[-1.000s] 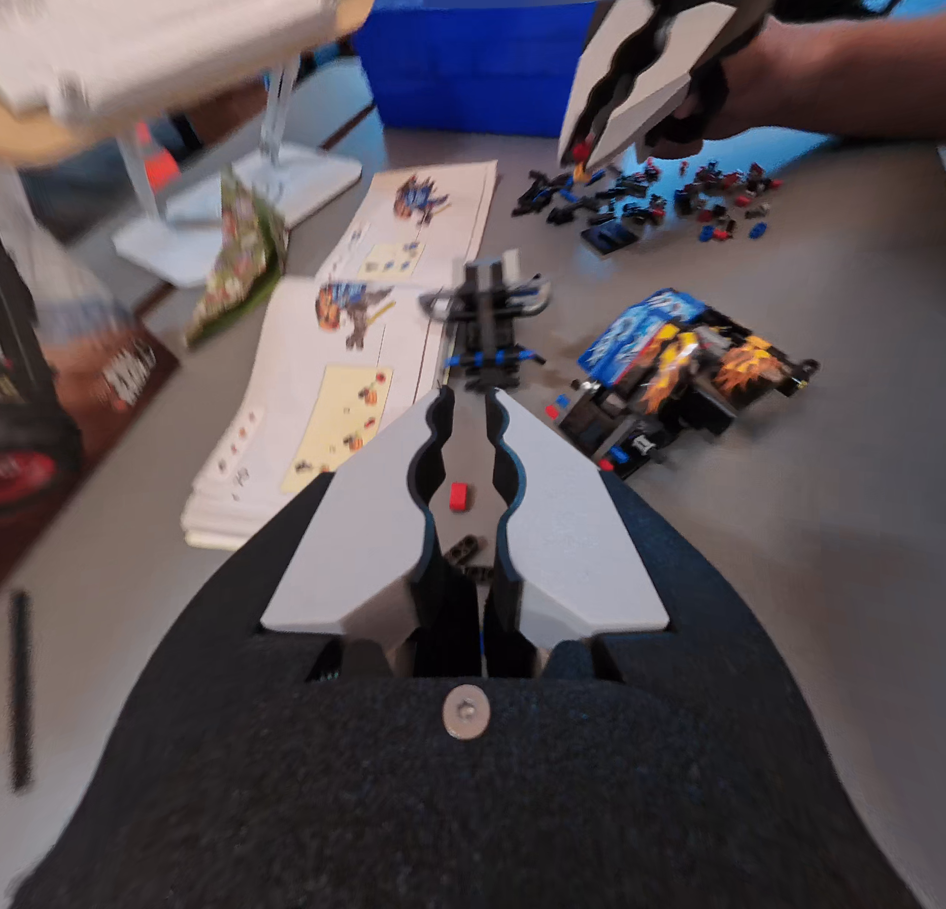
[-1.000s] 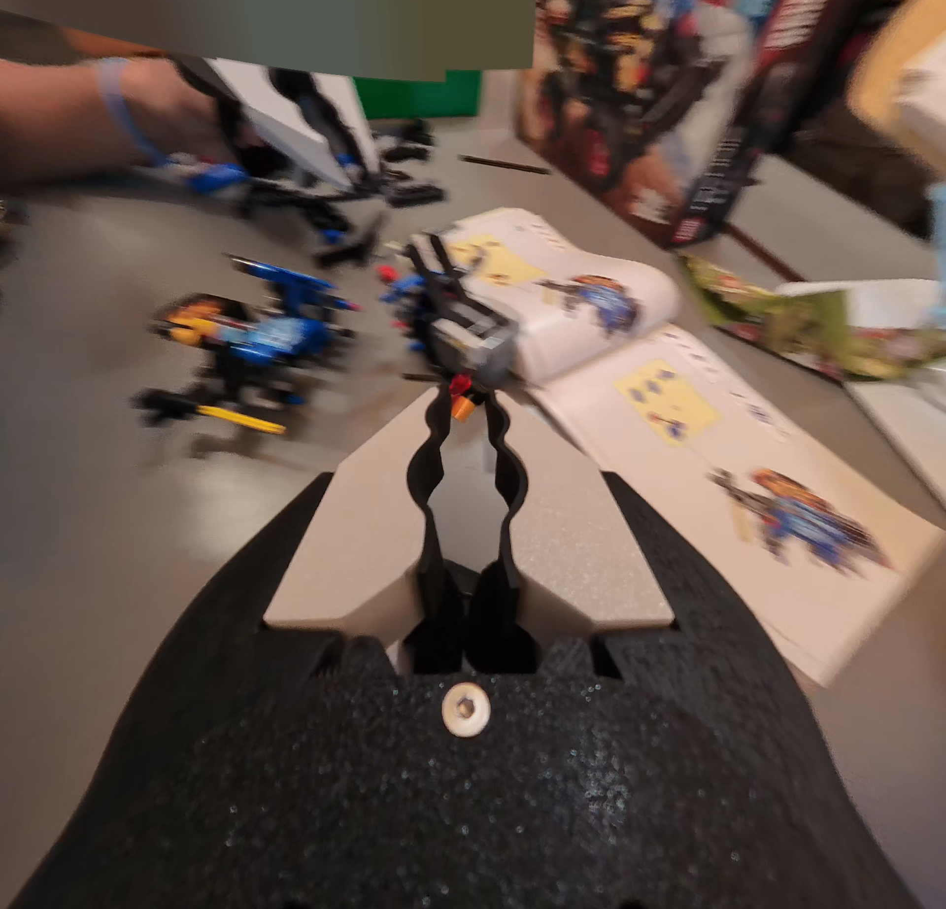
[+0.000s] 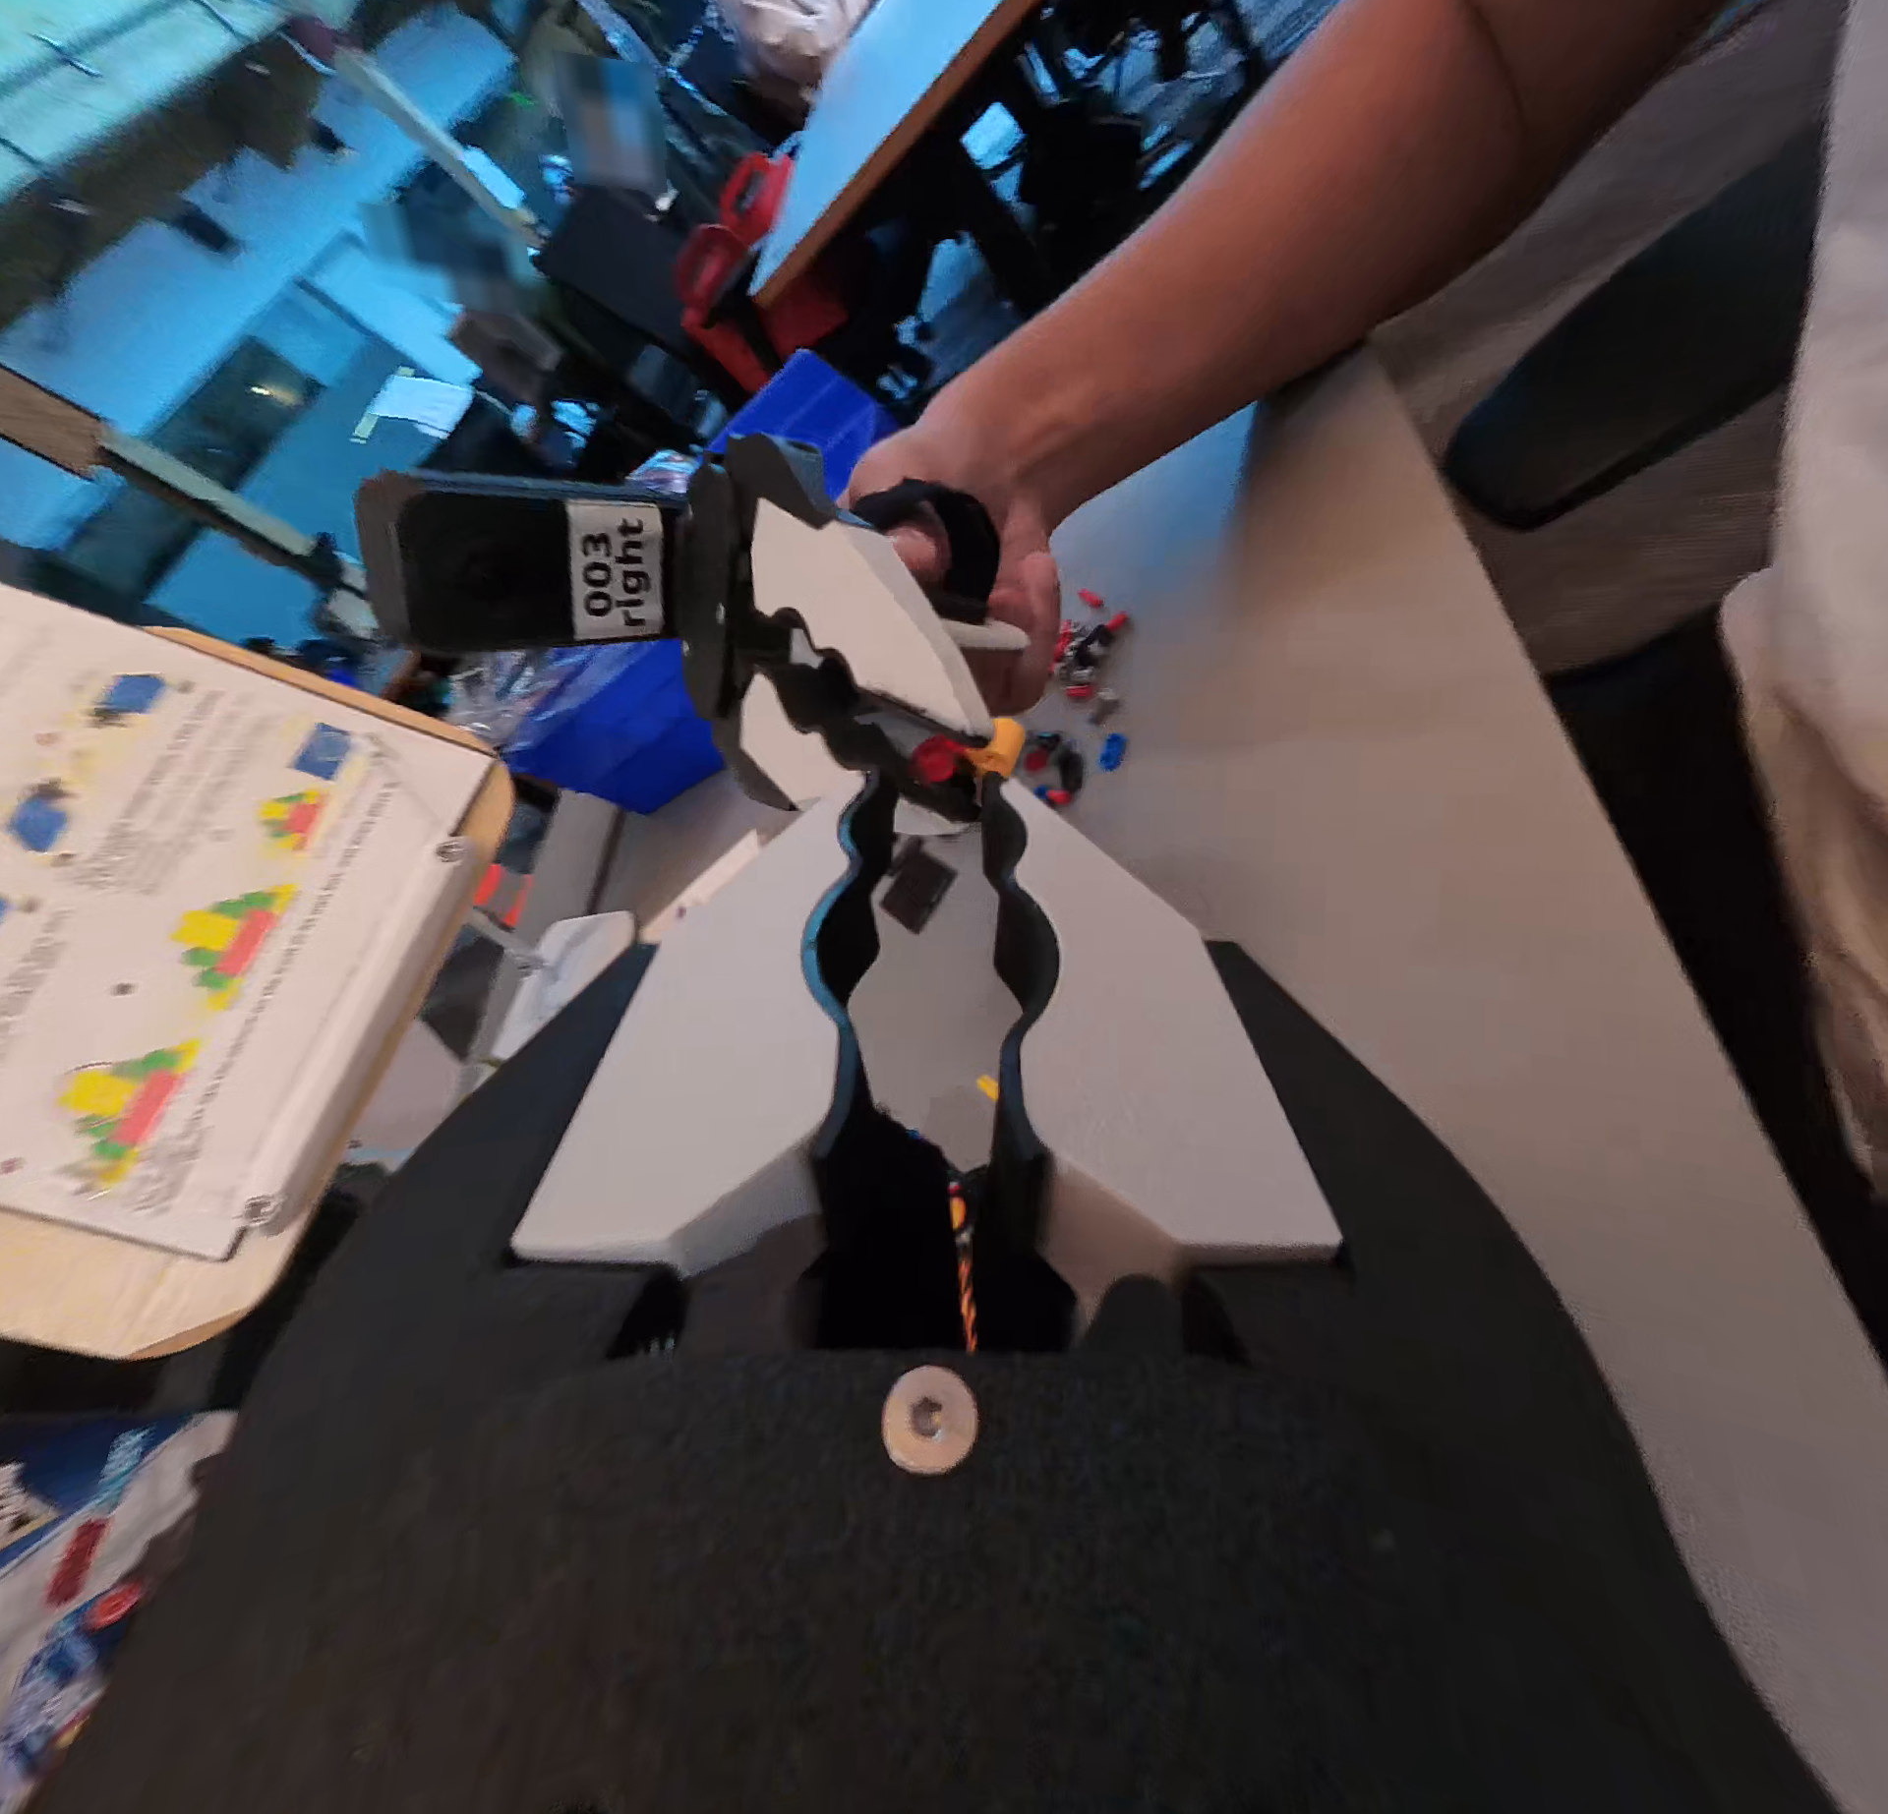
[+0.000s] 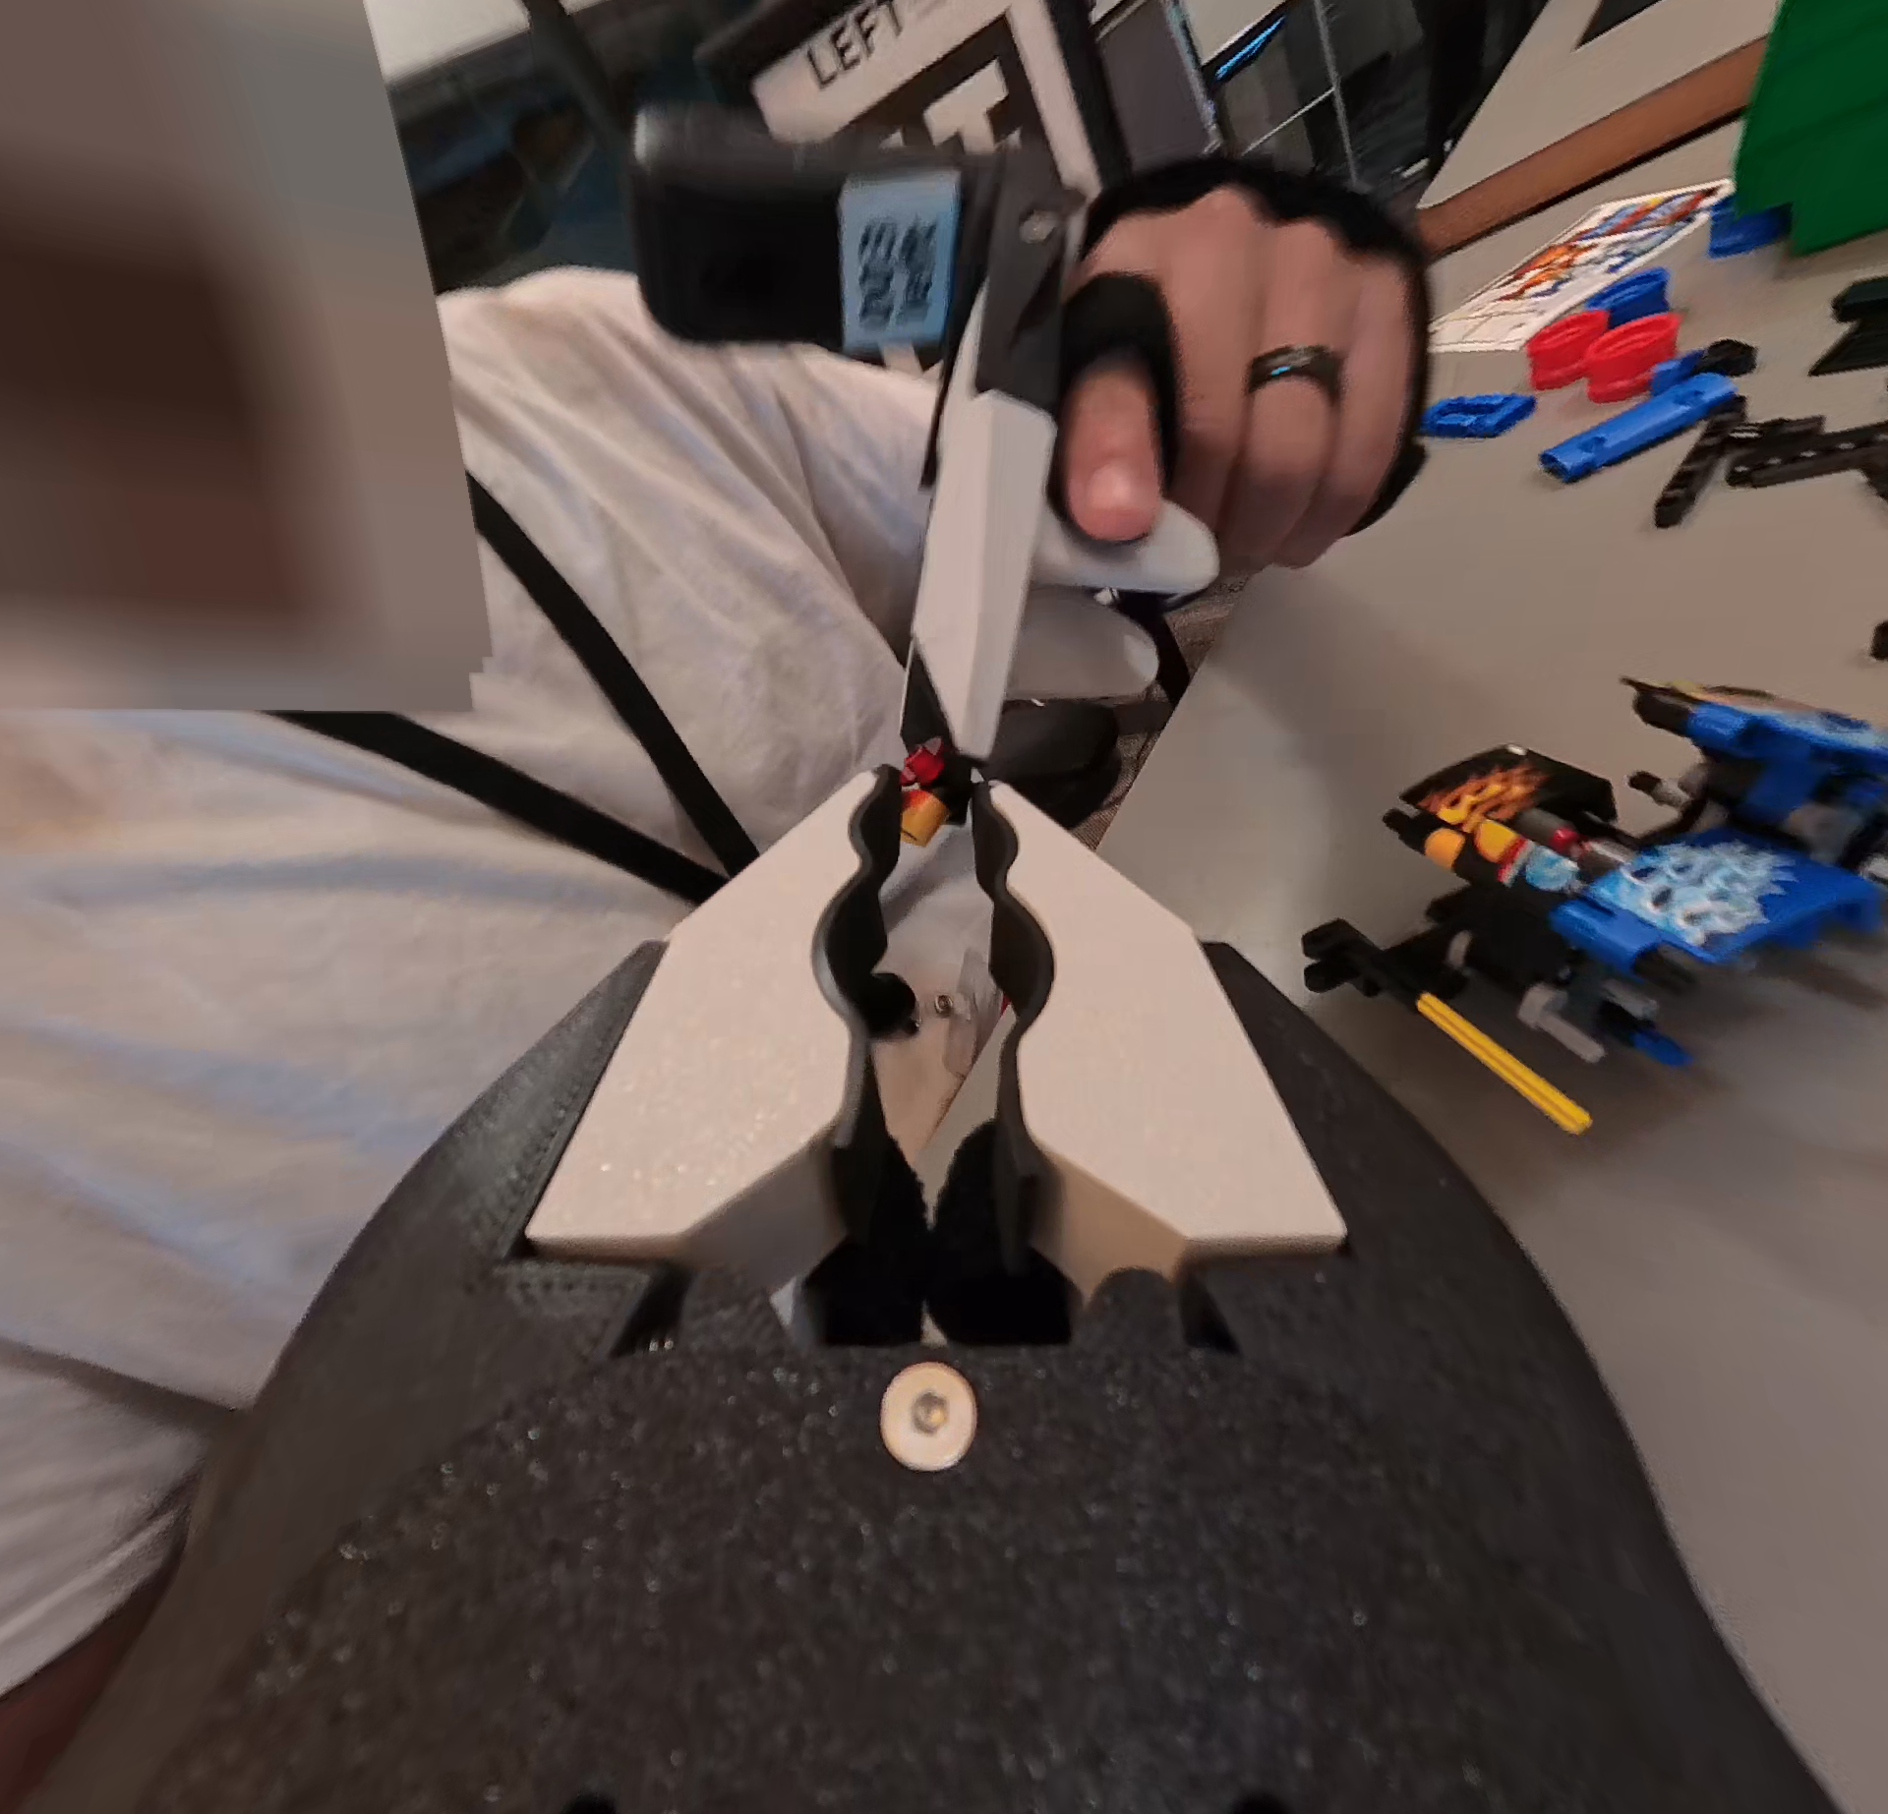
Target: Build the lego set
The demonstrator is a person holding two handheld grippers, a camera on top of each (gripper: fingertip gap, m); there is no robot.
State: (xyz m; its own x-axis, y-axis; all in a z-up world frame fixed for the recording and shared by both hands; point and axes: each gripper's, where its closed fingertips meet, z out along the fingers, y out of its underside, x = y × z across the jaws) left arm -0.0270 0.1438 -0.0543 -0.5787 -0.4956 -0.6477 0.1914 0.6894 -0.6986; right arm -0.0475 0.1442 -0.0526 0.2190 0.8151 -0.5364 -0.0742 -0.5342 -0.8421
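Change: both grippers had risen off the table since a second earlier and met tip to tip in the air.
Instruction sheet point(image 3: 204, 938): on a board at 9 o'clock in the left wrist view.
Left gripper point(image 3: 925, 805): fingers a small way apart; whether they gripped the piece, I could not tell.
Small piece point(image 3: 965, 756): red and orange, at 12 o'clock between both sets of tips.
Right gripper point(image 4: 928, 795): fingers nearly together, pinching the small piece.
Half-built model point(image 4: 1655, 886): blue and black, on the grey table point(image 4: 1532, 1356) at 3 o'clock in the right wrist view.
Loose bricks point(image 4: 1624, 376): at 1 o'clock.
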